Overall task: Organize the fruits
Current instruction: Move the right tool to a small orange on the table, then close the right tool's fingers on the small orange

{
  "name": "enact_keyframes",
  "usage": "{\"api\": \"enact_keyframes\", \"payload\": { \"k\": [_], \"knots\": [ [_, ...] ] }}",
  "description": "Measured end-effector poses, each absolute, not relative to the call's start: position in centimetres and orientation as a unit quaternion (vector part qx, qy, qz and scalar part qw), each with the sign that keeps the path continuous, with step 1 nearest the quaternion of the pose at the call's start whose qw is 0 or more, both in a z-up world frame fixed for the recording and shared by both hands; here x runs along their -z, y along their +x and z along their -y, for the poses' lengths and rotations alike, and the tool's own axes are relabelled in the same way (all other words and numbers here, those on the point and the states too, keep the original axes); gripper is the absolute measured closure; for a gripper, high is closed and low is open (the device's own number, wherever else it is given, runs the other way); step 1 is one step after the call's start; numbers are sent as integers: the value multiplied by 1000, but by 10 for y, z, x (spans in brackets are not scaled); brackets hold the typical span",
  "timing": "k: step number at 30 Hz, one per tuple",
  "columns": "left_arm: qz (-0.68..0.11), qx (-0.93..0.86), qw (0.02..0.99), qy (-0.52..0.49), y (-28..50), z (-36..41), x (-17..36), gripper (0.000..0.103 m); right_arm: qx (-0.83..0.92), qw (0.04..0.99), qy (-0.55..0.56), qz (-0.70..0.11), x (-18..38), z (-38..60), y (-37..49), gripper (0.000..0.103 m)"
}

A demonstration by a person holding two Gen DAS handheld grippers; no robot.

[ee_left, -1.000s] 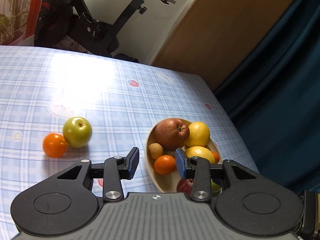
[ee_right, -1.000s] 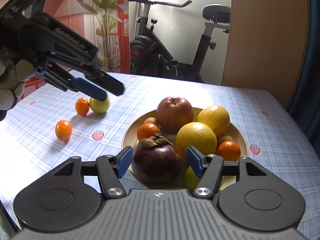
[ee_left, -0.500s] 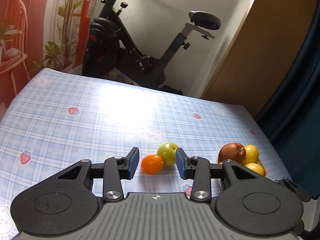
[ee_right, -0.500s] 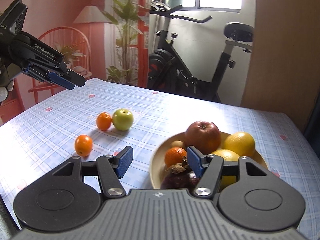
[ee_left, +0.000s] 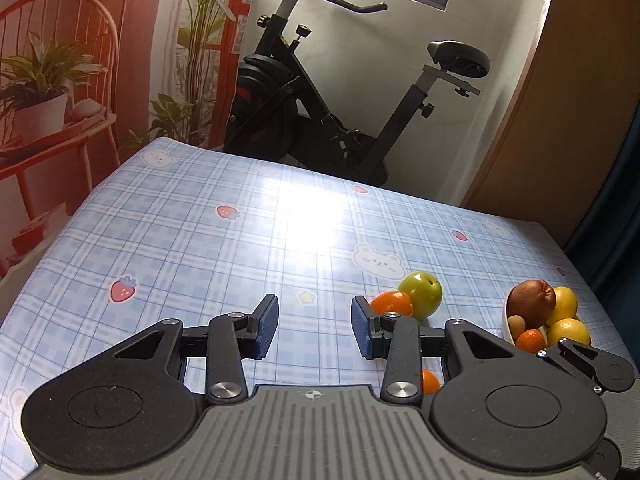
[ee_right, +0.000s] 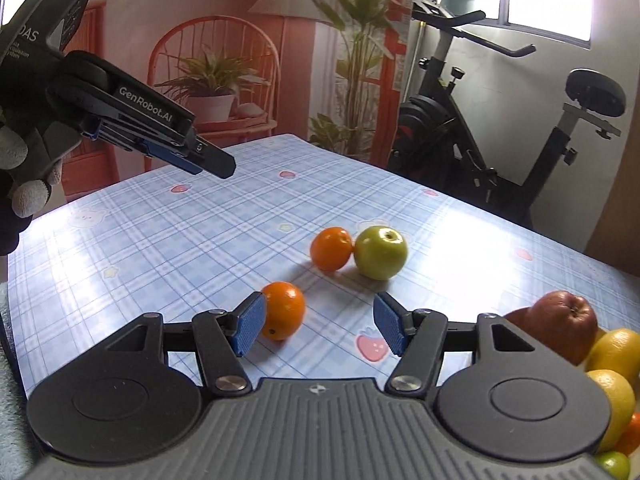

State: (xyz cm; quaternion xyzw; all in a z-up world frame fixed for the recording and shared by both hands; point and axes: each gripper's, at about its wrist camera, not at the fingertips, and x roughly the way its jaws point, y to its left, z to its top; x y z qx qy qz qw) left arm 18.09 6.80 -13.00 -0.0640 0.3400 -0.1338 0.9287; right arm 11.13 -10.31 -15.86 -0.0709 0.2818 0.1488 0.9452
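A green apple (ee_right: pixel 381 253) and an orange (ee_right: pixel 331 249) touch each other on the checked tablecloth (ee_right: pixel 200 232). A second orange (ee_right: pixel 283 310) lies nearer, just past my right gripper's left pad. My right gripper (ee_right: pixel 318 328) is open and empty above the cloth. The fruit bowl (ee_left: pixel 507 322) with a red apple (ee_right: pixel 564 328), lemons and small oranges is at the right. My left gripper (ee_left: pixel 315 327) is open and empty, held above the table; it shows at the upper left in the right wrist view (ee_right: pixel 188 160). The apple (ee_left: pixel 422 294) and orange (ee_left: pixel 392 303) lie to its right.
An exercise bike (ee_left: pixel 320 112) stands behind the table's far edge. A red chair with potted plants (ee_left: pixel 44 100) is at the far left. A wooden door (ee_left: pixel 560 120) and a dark curtain are at the right.
Both grippers have pulled back and swung left, away from the bowl. The dark fruit seen between my right gripper's fingers a second ago is out of view. The loose fruit lies where it was.
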Motion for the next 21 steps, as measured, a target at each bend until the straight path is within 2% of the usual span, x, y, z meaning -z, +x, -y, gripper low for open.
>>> {"api": "enact_keyframes", "payload": {
  "k": [6,11,14,16,21],
  "knots": [
    [-353,145,921,-82,182,-67,135,62,-165,937,-47,-303,172,95,127,42],
    [-355,150,919,-86,186,-65,139,62,-174,935,-38,-308,177,93,136,48],
    [-357,150,918,-85,187,-65,141,62,-177,932,-28,-317,181,93,142,55],
    [-359,149,918,-83,187,-65,142,62,-173,931,-22,-321,184,95,144,65],
    [-359,155,917,-75,190,-60,144,61,-157,939,-1,-307,184,102,136,65]
  ]
}}
